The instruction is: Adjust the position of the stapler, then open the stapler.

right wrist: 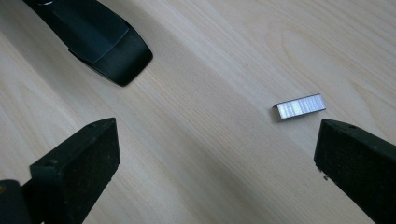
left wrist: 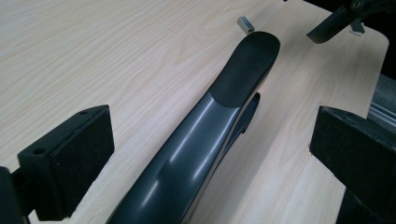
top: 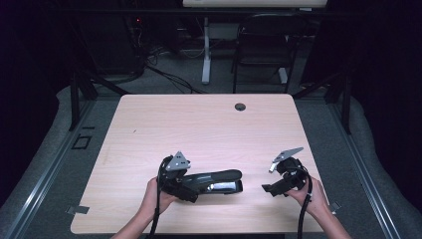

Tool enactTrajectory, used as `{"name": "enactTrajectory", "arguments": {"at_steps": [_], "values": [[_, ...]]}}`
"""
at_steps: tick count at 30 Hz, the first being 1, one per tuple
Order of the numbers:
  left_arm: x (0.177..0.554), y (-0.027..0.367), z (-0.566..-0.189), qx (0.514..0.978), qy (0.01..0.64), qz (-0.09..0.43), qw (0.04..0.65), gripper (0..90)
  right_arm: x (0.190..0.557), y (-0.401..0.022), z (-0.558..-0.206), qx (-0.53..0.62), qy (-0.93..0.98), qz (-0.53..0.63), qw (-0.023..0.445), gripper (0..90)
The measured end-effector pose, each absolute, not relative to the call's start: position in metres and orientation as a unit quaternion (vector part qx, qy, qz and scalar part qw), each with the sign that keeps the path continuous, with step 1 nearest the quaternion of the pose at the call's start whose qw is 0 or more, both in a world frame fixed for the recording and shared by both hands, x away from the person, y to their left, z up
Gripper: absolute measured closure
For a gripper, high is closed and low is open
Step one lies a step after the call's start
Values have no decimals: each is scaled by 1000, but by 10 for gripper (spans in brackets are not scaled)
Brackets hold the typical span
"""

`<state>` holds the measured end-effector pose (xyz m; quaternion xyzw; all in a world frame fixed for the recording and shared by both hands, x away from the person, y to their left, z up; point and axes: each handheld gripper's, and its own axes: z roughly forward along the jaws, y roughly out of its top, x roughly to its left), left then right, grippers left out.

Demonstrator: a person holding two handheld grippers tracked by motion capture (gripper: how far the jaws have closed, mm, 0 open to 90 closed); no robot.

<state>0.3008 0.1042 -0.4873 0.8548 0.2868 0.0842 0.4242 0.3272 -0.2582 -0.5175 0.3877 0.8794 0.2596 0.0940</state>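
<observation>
Between spread left jaws, stapler

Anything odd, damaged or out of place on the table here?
Nothing damaged. A loose strip of staples lies on the bare table, apart from the stapler, between it and the open right claw.

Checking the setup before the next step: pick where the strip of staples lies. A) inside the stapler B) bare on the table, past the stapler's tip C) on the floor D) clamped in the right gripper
B: the staples lie loose on the table, apart from the stapler, with the right gripper open.
</observation>
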Motion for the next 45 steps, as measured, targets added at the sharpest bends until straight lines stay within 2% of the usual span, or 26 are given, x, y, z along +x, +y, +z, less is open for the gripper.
{"name": "enactTrajectory", "arguments": {"at_steps": [17, 22, 26, 28, 29, 31, 32, 37, 42, 45], "values": [[288, 90, -485, 851, 284, 79, 434, 2, 318, -237, -512, 395, 870, 282, 84, 26], [282, 84, -488, 853, 282, 84, 431, 36, 316, -233, -511, 395, 866, 296, 83, 85], [277, 80, -490, 855, 276, 86, 431, 149, 314, -231, -510, 394, 863, 307, 83, 177], [275, 78, -491, 854, 275, 80, 435, 176, 313, -229, -511, 389, 863, 312, 78, 301], [273, 76, -492, 852, 277, 79, 438, 228, 313, -226, -512, 387, 866, 309, 74, 310], [268, 73, -494, 853, 276, 77, 437, 282, 311, -222, -513, 390, 864, 307, 79, 424], [266, 71, -495, 854, 274, 79, 436, 336, 310, -220, -514, 391, 863, 311, 76, 457], [262, 62, -505, 859, 274, 78, 425, 470, 305, -210, -517, 383, 863, 318, 86, 643], [267, 58, -516, 852, 294, 69, 428, 614, 302, -200, -520, 382, 858, 327, 104, 742], [268, 54, -523, 854, 300, 71, 419, 680, 303, -194, -525, 381, 860, 324, 100, 788]]}}
